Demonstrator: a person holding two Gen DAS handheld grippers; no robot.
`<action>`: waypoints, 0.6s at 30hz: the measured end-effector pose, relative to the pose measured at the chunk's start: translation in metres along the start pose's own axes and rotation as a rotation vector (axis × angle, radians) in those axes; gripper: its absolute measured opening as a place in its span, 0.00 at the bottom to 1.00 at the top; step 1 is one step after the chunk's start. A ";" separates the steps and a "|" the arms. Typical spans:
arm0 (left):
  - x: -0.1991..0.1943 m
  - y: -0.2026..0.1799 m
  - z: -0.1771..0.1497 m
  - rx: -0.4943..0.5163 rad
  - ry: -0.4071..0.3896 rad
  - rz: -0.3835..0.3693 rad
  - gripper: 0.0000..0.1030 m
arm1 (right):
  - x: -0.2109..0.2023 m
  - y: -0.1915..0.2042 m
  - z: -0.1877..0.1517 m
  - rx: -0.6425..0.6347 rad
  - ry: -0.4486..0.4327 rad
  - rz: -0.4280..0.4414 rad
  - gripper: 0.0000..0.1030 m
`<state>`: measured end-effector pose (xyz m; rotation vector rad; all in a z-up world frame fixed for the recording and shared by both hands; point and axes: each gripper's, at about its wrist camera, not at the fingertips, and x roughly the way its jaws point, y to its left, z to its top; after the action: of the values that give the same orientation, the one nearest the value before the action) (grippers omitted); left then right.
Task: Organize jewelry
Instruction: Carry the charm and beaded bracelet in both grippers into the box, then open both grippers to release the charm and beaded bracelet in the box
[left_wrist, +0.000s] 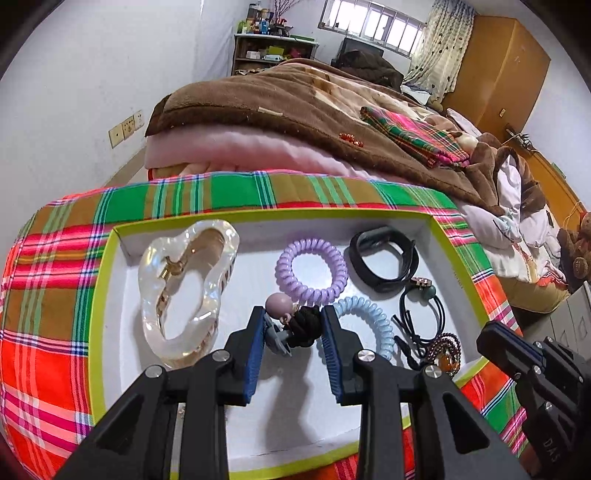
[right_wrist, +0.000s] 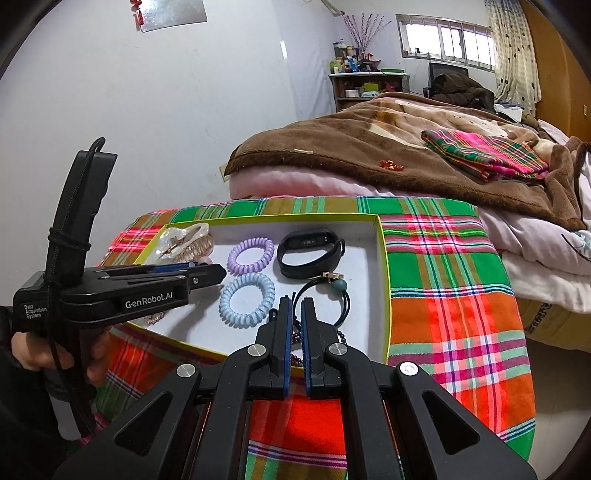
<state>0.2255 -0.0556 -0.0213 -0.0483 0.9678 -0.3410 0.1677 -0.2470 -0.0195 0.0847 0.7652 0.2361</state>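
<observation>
A white box with a lime rim (left_wrist: 107, 258) lies on a plaid cloth. It holds a clear hair claw (left_wrist: 184, 291), a purple coil tie (left_wrist: 312, 271), a blue coil tie (left_wrist: 373, 321), a black wristband (left_wrist: 384, 258), a black elastic with a green bead (left_wrist: 424, 306) and a dark bead bracelet (left_wrist: 445, 350). My left gripper (left_wrist: 293, 325) is open, its fingers around a black knotted tie with a pink ball (left_wrist: 301, 321). My right gripper (right_wrist: 295, 306) is nearly shut and empty, hovering over the bracelet (right_wrist: 295, 338) and elastic (right_wrist: 332, 295).
The box (right_wrist: 382, 258) sits on a round plaid-covered stool (right_wrist: 443, 280). Behind it is a bed with a brown blanket (left_wrist: 295, 103), a folded plaid cloth (left_wrist: 413, 136) and small red beads (left_wrist: 351, 139).
</observation>
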 end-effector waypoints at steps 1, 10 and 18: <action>0.001 0.000 -0.001 0.002 0.002 0.001 0.31 | 0.000 0.000 0.000 0.001 0.001 0.001 0.04; 0.006 0.002 -0.003 -0.007 0.011 0.006 0.31 | 0.004 -0.001 -0.001 0.009 0.011 -0.002 0.04; 0.007 0.002 -0.004 -0.003 0.010 0.013 0.32 | 0.006 0.000 -0.002 0.004 0.018 -0.004 0.04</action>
<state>0.2265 -0.0554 -0.0292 -0.0430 0.9781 -0.3284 0.1701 -0.2458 -0.0251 0.0849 0.7839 0.2317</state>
